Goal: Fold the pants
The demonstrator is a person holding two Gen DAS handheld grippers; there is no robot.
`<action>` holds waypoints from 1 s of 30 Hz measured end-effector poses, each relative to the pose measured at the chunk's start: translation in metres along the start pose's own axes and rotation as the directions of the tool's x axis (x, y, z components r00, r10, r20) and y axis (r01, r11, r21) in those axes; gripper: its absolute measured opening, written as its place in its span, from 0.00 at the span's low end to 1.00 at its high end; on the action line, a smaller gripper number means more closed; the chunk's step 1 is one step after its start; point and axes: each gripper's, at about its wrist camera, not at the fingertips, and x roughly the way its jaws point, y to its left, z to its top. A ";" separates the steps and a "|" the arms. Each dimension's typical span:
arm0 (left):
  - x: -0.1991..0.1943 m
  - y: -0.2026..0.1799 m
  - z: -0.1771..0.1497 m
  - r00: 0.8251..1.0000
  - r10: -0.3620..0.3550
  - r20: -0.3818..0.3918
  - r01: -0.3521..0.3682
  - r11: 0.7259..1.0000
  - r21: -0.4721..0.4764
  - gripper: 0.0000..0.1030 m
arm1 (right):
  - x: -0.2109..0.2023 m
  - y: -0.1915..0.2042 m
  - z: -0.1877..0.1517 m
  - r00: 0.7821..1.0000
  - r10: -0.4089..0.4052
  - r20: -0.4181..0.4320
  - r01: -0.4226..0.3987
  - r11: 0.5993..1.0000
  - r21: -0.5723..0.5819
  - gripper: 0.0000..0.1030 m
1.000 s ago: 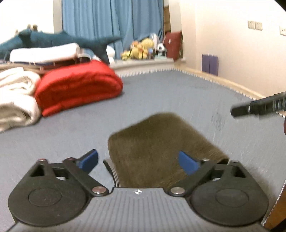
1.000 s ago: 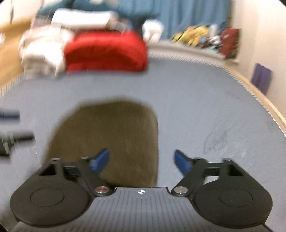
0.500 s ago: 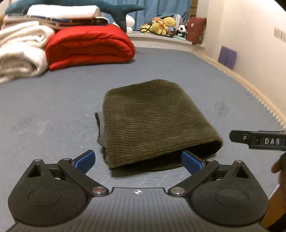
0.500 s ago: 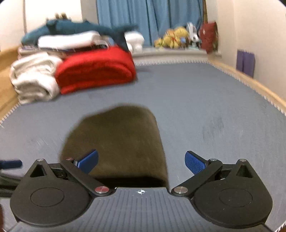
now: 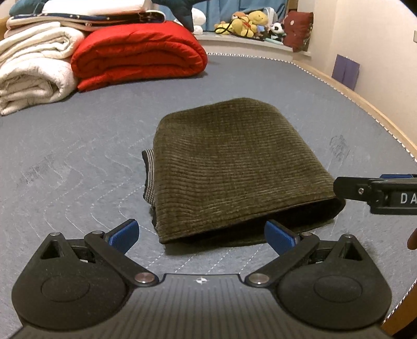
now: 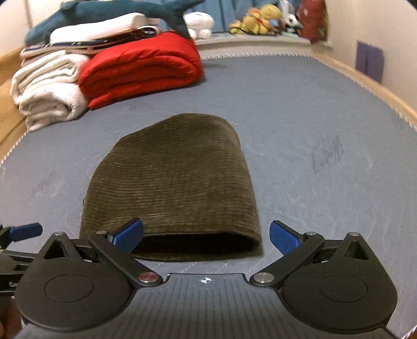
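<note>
The left claw (image 5: 202,236) sits lowest in its own view, blue-tipped fingers (image 5: 123,232) spread wide with nothing between them, hovering just short of the near edge of the pants (image 5: 234,167). The right claw (image 6: 206,234) is likewise spread wide and empty; its left blue pad overlaps the near hem of the pants (image 6: 172,180) in the picture, though whether it touches the cloth cannot be told. From the left wrist view, part of the right claw's black body shows at the right edge, just beside the near right corner of the pants.

The pants are olive-brown corduroy, folded into a compact, thick rectangle lying flat on the grey quilted mattress (image 5: 65,161), roughly at its middle. The near edge shows stacked layers with a dark gap between them (a striped waistband peeks out on the left side in the left wrist view).

Farther back, well apart from the pants, a rolled red quilt (image 5: 138,54) lies on the mattress, with folded cream blankets (image 5: 34,67) touching it on the left. A blue shark plush (image 6: 109,13) rests on the stack above. At the far end, a ledge holds a cluster of stuffed toys (image 5: 247,22) and a dark red cushion (image 5: 298,27).
</note>
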 end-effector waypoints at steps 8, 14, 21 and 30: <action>0.002 0.001 0.002 1.000 -0.018 -0.013 0.018 0.999 -0.028 1.00 | 0.008 0.002 0.000 1.000 0.001 -0.031 -0.001 1.000 0.000 0.99; 0.001 0.000 0.000 1.000 -0.022 -0.017 0.022 0.999 -0.031 1.00 | 0.006 0.008 -0.004 1.000 -0.015 -0.025 0.014 0.999 -0.042 0.99; 0.000 0.001 -0.001 1.000 -0.025 -0.019 0.024 0.999 -0.032 1.00 | 0.004 0.009 -0.006 1.000 -0.008 -0.026 0.007 0.999 -0.047 0.99; -0.001 0.000 -0.001 0.999 -0.028 -0.016 0.027 0.999 -0.033 1.00 | 0.006 0.008 -0.008 0.999 -0.029 -0.026 0.028 0.998 -0.052 0.99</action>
